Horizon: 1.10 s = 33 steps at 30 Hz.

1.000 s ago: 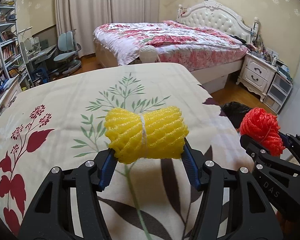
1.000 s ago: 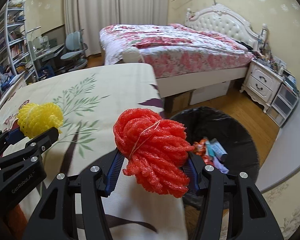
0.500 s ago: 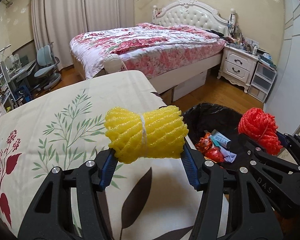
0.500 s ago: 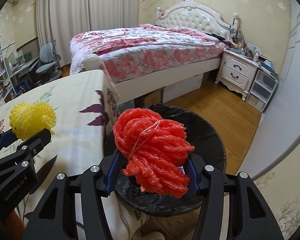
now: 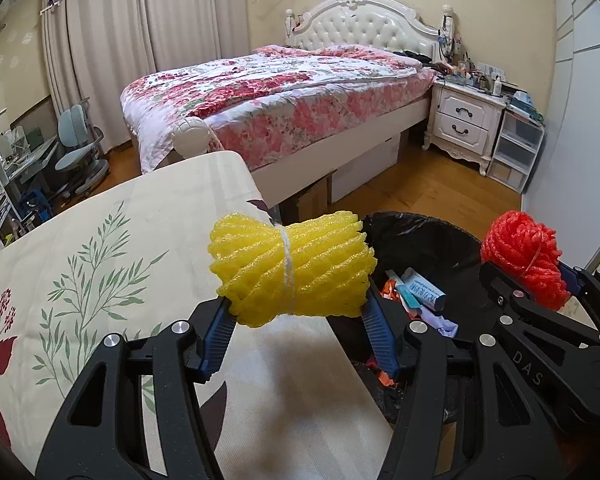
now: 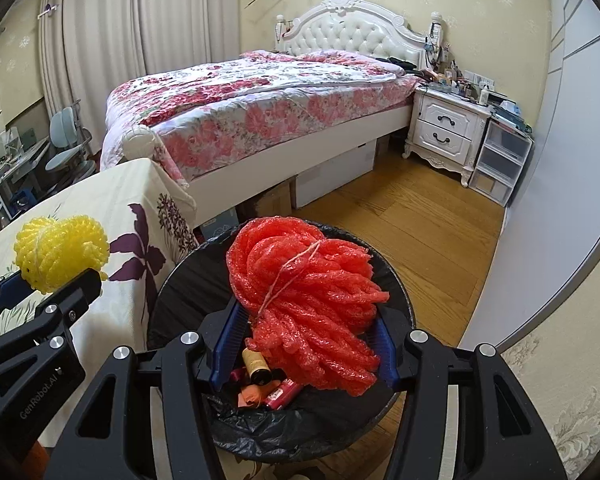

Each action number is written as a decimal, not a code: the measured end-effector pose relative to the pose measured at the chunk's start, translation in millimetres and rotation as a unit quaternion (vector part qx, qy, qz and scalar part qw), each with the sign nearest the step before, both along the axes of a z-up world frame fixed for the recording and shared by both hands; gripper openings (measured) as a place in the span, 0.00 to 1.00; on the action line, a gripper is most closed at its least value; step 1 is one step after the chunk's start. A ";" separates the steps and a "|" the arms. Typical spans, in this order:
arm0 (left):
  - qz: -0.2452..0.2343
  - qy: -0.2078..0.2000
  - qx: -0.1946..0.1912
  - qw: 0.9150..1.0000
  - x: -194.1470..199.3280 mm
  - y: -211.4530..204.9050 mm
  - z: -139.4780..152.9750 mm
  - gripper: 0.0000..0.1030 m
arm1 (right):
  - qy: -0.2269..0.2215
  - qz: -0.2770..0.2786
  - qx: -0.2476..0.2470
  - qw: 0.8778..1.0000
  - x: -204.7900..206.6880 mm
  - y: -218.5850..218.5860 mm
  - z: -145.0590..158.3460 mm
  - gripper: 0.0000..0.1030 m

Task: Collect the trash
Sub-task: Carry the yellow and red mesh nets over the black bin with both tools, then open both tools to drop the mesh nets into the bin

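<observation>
Left gripper point(image 5: 296, 320): blue-padded fingers point(image 5: 216, 336) pinch a yellow foam-net bundle point(image 5: 290, 266) tied at its middle with white string; bundle held lengthwise across the gap, one pad on each end. It hangs over the edge of the surface point(image 5: 100, 248), which is covered in a cream cloth with a leaf and flower print, just beside the trash bin point(image 5: 420, 232). Right gripper point(image 6: 306, 344): fingers point(image 6: 230, 340) pinch a red foam-net bundle point(image 6: 304, 300), also tied with string, loose ends drooping toward the camera. The red bundle sits directly above the open bin, which is lined with a black bag point(image 6: 260, 428). Inside the bin: a tube point(image 5: 420, 290), a spool of thread point(image 6: 256, 370), a red wrapper and other scraps, possibly cloth; partly hidden by the bundle. Both bundles are clear of the bin's contents. Background: bed point(image 6: 260, 104) with floral cover, white nightstand point(image 6: 446, 132), wooden floor point(image 6: 420, 224).
</observation>
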<state>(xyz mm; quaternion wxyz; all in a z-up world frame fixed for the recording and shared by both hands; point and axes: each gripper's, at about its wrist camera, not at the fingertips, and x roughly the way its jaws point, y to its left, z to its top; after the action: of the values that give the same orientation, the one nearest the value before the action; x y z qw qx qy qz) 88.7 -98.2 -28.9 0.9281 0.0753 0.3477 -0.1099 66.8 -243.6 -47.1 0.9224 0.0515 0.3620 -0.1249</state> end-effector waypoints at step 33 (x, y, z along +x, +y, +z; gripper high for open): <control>-0.013 0.015 0.026 0.999 21.8 -23.1 -16.4 0.71 | 0.022 -0.031 0.009 0.999 17.2 -22.0 -21.5 0.60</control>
<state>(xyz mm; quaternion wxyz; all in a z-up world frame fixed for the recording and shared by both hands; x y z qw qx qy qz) 110.5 -121.3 -45.3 0.9191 0.1021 0.3631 -0.1137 84.1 -265.5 -68.6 0.9095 0.0681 0.3811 -0.1511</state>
